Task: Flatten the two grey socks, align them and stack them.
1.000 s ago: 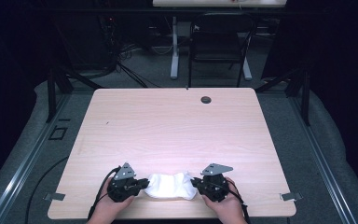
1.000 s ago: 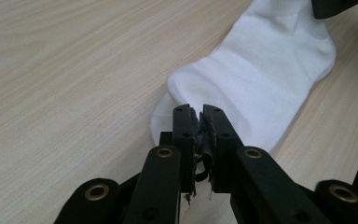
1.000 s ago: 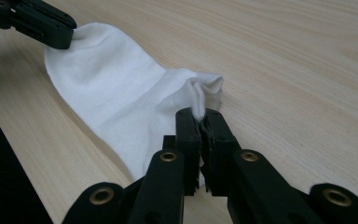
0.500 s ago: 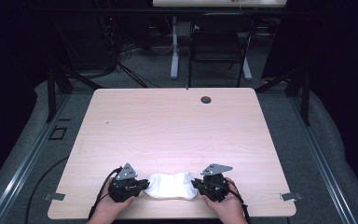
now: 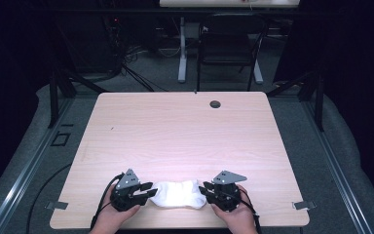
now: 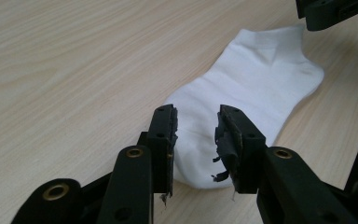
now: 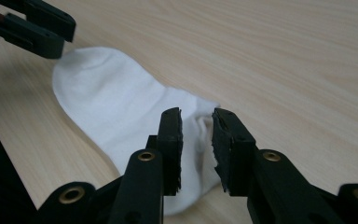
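Note:
A white ankle sock (image 5: 177,193) lies flat along the front edge of the wooden table (image 5: 185,131), stretched between my two grippers. My left gripper (image 5: 148,191) is at its left end, the right gripper (image 5: 205,190) at its right end. Both pairs of jaws have just been opening. In the left gripper view the left gripper (image 6: 196,116) stands open over one end of the sock (image 6: 256,84), pads not pressing on it. In the right gripper view the right gripper (image 7: 196,119) is likewise open above the other end of the sock (image 7: 107,102).
A small round grommet hole (image 5: 215,104) sits near the table's far edge. Beyond the table are a dark chair (image 5: 229,48), a desk leg (image 5: 181,53) and cables on the floor. The table's front edge runs just below both hands.
Both grippers' jaws have parted at the sock's ends and let the fabric go. The sock rests on the table, and the hands have hardly shifted.

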`<act>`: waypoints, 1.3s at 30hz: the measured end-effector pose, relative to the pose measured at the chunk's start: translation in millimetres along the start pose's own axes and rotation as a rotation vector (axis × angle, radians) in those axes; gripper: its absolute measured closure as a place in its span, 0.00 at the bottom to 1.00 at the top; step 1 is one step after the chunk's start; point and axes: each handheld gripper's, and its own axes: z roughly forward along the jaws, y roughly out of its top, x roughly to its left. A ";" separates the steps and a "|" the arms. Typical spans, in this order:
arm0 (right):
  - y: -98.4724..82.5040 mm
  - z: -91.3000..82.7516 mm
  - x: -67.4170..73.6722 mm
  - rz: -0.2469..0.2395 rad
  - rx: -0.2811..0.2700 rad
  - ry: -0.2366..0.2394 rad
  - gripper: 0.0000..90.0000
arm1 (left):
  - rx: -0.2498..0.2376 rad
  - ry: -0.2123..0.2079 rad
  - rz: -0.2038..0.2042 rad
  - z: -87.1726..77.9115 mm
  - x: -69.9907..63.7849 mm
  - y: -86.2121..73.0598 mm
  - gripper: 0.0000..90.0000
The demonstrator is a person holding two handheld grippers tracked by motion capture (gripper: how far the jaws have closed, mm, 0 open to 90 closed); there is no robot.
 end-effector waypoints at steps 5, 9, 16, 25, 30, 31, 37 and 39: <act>5.5 8.7 10.2 -0.059 -0.003 0.044 0.80 | 0.027 -0.016 0.015 7.3 -3.7 -2.5 0.68; 3.5 19.9 13.4 -0.091 0.032 0.058 0.80 | 0.042 -0.016 0.033 10.8 -4.1 -4.6 0.65; -4.6 29.1 8.2 -0.078 0.097 0.045 0.76 | 0.078 -0.020 0.047 15.4 -3.3 -9.1 0.62; -12.5 30.3 6.8 -0.071 0.135 0.036 0.69 | 0.100 -0.026 0.069 19.4 -4.3 -13.6 0.59; -15.1 29.9 8.2 -0.088 0.136 0.030 0.66 | 0.118 -0.031 0.076 22.3 -5.2 -16.9 0.58; -15.8 30.1 8.1 -0.088 0.134 0.032 0.66 | 0.118 -0.029 0.078 22.5 -5.2 -17.0 0.57; -17.5 30.3 7.6 -0.098 0.126 0.032 0.64 | 0.110 -0.023 0.083 23.9 -4.3 -17.8 0.57; -17.2 31.1 7.2 -0.095 0.121 0.031 0.64 | 0.107 -0.021 0.076 24.7 -3.4 -17.3 0.57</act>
